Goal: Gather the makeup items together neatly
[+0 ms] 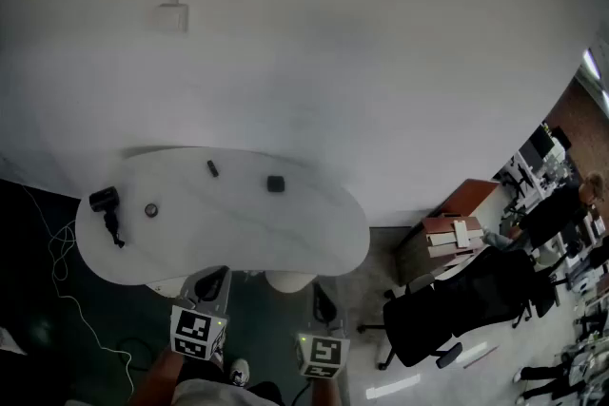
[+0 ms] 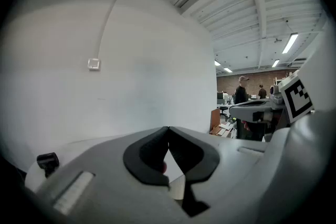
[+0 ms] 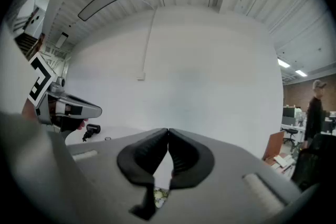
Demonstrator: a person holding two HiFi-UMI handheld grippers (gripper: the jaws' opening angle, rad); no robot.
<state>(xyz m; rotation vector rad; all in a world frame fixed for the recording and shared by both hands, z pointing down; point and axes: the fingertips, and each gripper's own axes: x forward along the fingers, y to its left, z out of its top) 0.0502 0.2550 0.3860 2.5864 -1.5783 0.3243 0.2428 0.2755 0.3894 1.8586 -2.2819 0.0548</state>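
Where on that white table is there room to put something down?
The table is bare on its right half, from the dark square item to the rim, and along the near edge. Its left end is crowded: a black gadget beside a small round item.

From the head we look steeply down; our gripper views look nearly level, sharing the worktop (image 1: 238, 233) ahead.
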